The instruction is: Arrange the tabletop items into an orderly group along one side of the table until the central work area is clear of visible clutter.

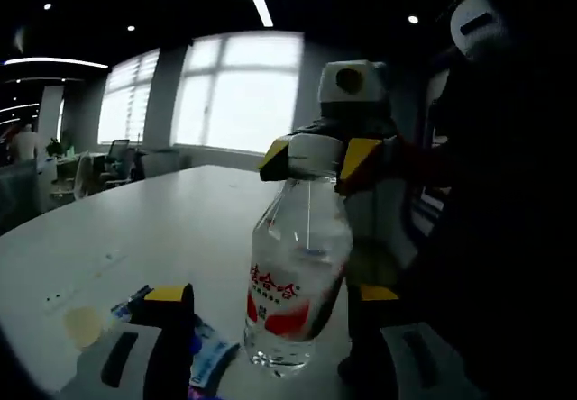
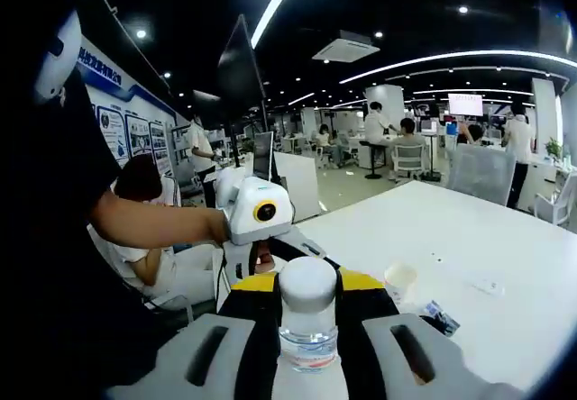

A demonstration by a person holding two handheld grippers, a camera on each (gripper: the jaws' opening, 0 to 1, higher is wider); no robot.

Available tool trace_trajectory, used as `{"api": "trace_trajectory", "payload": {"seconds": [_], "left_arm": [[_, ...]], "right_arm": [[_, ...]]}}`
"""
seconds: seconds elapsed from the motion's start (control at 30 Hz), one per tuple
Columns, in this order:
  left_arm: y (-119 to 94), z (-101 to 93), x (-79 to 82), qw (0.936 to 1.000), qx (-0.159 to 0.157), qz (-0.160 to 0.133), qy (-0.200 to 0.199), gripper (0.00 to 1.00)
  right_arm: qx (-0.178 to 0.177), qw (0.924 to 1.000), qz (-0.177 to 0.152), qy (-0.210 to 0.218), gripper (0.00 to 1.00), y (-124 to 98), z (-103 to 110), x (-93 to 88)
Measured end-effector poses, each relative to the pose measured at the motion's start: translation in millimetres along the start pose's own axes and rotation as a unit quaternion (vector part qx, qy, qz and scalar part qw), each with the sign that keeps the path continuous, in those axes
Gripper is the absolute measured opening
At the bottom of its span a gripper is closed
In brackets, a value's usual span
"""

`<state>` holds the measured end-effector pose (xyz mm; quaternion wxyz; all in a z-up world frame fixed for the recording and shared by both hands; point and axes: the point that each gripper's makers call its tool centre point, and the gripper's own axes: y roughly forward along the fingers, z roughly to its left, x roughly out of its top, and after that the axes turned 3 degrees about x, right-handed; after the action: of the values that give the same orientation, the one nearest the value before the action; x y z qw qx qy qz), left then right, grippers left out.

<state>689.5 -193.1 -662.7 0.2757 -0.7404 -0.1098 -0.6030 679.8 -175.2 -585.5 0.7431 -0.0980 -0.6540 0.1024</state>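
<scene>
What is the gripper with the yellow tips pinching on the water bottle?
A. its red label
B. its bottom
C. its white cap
C. In the left gripper view the right gripper closes its yellow-tipped jaws on the white cap of the water bottle, well above the red label.

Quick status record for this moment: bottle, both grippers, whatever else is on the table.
bottle: clear, white cap, red label, upright on white table
right gripper: jaws closed on bottle neck just under the cap
left gripper: jaws open either side of bottle base, not touching
blue packet: flat on table by left gripper
paper cup: on table beyond bottle
</scene>
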Motion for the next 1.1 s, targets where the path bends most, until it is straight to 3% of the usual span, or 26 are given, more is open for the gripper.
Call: {"api": "trace_trajectory", "payload": {"seconds": [0.23, 0.53, 0.8, 1.1], "left_arm": [[0.2, -17.0, 6.6, 0.9981, -0.059, -0.014, 0.001, 0.61], [-0.7, -29.2, 6.5, 0.9951, -0.098, -0.013, 0.004, 0.43], [7.3, -28.2, 4.9, 0.9965, -0.08, -0.001, 0.022, 0.4], [3.2, -31.1, 6.0, 0.9973, -0.067, -0.002, 0.028, 0.37]], "right_arm": [[0.043, 0.999, -0.007, -0.012, 0.16, 2.0, 15.1, 11.3], [0.062, 0.9978, -0.005, -0.023, 0.16, 2.2, 17.8, 14.1], [0.068, 0.9974, -0.01, -0.02, 0.17, -2.9, 10.4, 9.1], [0.074, 0.9965, -0.015, -0.035, 0.19, -4.3, 18.2, 12.6]]}}
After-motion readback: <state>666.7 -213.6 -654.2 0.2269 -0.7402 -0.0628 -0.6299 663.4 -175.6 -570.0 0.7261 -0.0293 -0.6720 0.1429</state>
